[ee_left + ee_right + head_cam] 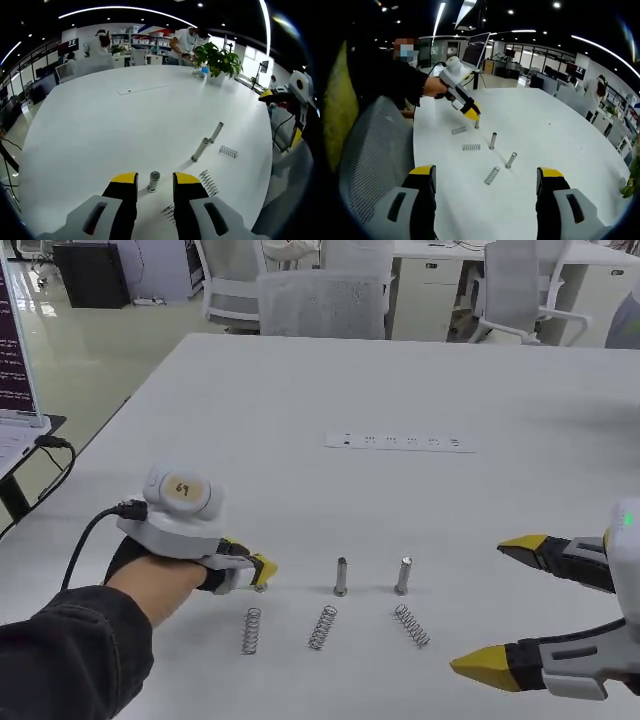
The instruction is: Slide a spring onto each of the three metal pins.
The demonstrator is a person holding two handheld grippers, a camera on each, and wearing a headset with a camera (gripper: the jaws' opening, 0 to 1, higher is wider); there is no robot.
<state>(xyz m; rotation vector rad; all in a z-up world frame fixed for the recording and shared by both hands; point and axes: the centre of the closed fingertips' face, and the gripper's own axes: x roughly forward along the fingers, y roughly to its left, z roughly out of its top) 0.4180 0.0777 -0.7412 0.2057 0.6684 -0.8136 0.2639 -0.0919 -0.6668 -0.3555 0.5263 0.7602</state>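
Observation:
Three short metal pins stand in a row on the white table [400,390]. My left gripper [262,572] is down at the left pin [154,181], its yellow jaws open narrowly on either side of it with small gaps. The middle pin [341,577] and right pin [403,575] stand free. Three springs lie in front of the pins: left spring [251,630], middle spring [322,627], right spring [411,625]. My right gripper [498,605] hovers wide open at the right, holding nothing, a short way from the right spring [491,175].
A flat white strip [400,441] lies further back on the table. A black cable [90,535] trails from the left gripper off the table's left edge. Office chairs [320,300] stand beyond the far edge. A potted plant [217,60] sits on the table's far side.

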